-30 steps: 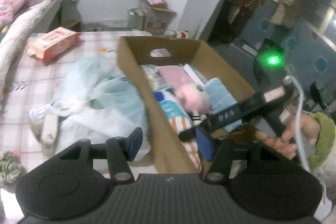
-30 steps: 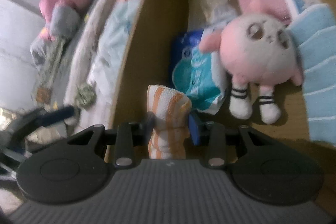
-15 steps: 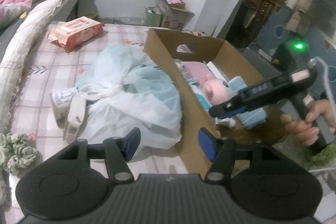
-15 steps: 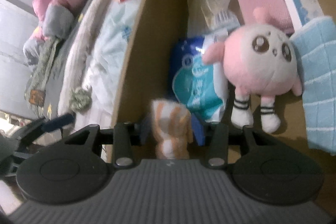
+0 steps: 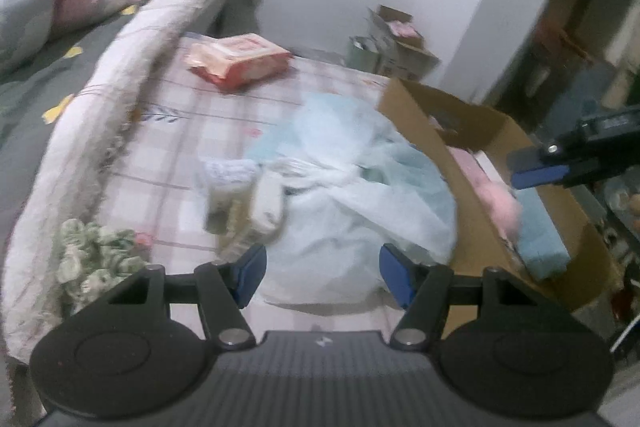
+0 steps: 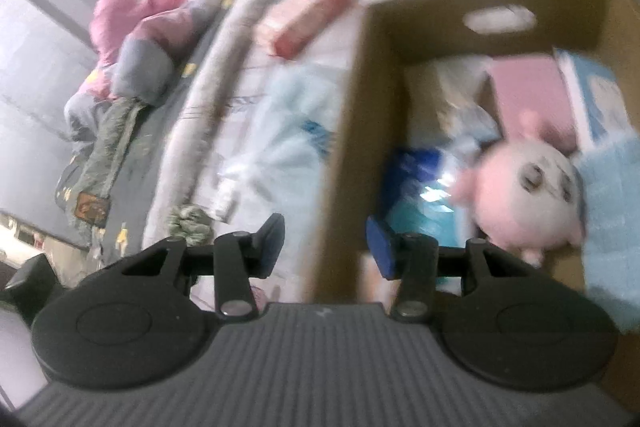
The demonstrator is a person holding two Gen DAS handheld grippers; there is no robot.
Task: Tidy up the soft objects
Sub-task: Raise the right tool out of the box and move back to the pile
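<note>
Above a checked bedsheet [image 5: 176, 163]: the left gripper [image 5: 322, 277], jaws apart and empty, aimed down at a pale blue plastic bag [image 5: 360, 195] lying just ahead of the blue pads [image 5: 250, 275], not between them. Beside the bag's left edge, a rolled white cloth [image 5: 266, 201], blurred; farther left, near the quilt border, a crumpled green floral cloth [image 5: 94, 259]. At the far end of the sheet, a red tissue pack [image 5: 240, 61]. To the right, touching the bag, a cardboard box [image 5: 472, 187] with a pink plush toy [image 5: 500, 205] and a folded blue towel [image 5: 540, 235] inside. Over the box rim, the right gripper [image 6: 326, 243], jaws opening, nothing between them; box wall [image 6: 352, 147] straight ahead of the gap. Inside the box, right of the right pad: a blue-and-teal packet [image 6: 420, 195], the plush toy [image 6: 532, 195] against the towel [image 6: 612, 195], a pink flat pack [image 6: 528, 95] behind. Orange-striped cloth: cannot tell where.
</note>
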